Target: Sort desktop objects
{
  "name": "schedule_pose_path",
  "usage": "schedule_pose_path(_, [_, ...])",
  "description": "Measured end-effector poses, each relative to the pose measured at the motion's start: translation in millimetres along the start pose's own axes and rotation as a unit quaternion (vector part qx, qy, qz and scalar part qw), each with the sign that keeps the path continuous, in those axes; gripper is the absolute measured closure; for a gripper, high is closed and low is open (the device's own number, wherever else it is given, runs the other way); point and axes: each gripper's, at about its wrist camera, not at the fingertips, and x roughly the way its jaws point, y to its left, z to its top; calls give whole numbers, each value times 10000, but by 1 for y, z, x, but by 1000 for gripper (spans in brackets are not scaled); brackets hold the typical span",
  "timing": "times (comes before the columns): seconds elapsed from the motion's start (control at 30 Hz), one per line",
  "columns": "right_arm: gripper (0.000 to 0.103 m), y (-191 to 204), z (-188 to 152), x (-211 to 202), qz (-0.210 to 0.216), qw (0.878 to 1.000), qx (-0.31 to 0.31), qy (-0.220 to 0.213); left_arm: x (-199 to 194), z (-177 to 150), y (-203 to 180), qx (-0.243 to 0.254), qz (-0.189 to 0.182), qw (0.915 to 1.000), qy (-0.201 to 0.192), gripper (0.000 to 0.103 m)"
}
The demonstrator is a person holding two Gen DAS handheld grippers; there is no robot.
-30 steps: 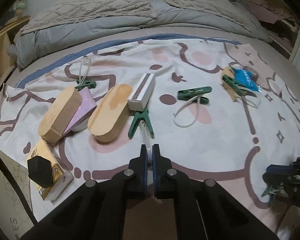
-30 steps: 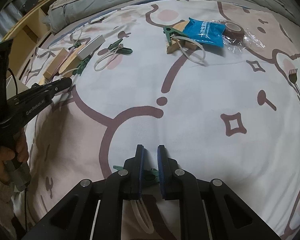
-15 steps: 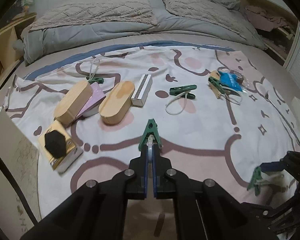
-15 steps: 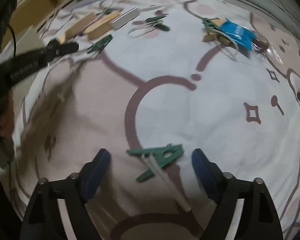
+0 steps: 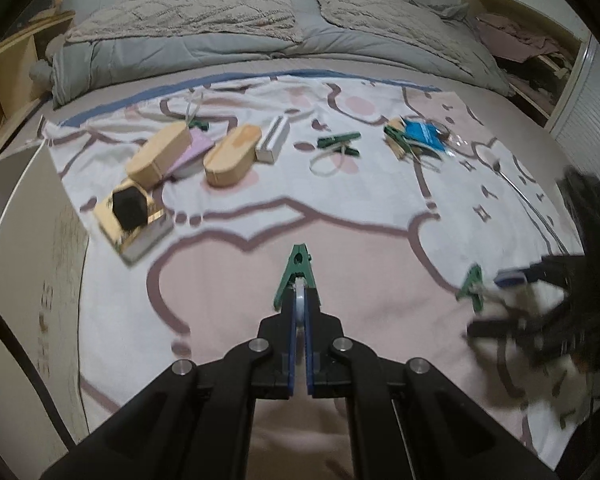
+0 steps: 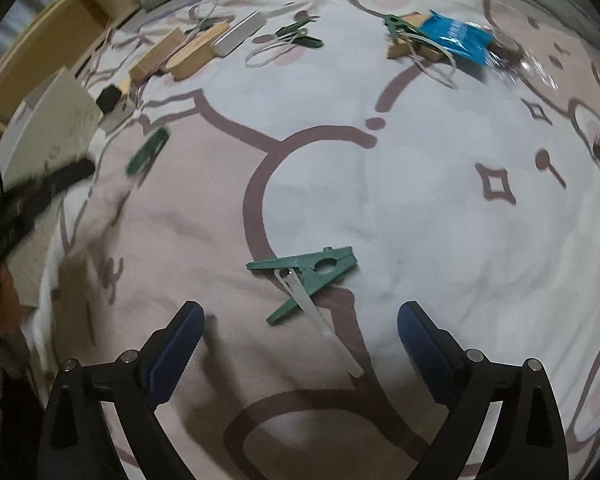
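green clips are being gathered to one spot on the bed sheet (image 6: 440, 208).
the left hand-held gripper (image 5: 299, 354) is clamped on a carried clip (image 5: 298, 280); the right hand-held gripper (image 6: 300, 344) has just been opened, a released clip (image 6: 306, 276) lying untouched on the sheet between its jaws. next, the carried clip is likely to be set beside it.

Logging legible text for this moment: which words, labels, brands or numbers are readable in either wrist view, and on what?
None can be read.
Blue packet: white print, too blurred to read.
Gold box under the black block: markings too small.
Beige panel at the left edge: faint marks, illegible.
Green clips, wooden boxes and both hand-held grippers: no lettering visible.
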Motion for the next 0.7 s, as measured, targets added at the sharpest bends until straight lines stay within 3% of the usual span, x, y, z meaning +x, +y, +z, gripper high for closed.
schedule_pose_path(0.37, [5,0,0,0,-14,9993,341,122,-16,-37,-14,99,-44,9998,138,99])
schedule_pose_path(0.5, [0,-5,-1,0,11,9989,437,171,-19,-45,-19,184,-31,9997,143,99])
schedule_pose_path(0.7, [0,1,-5,5,-166,9995,117,229,-18,-58,-21,195,-122,9993,305,99])
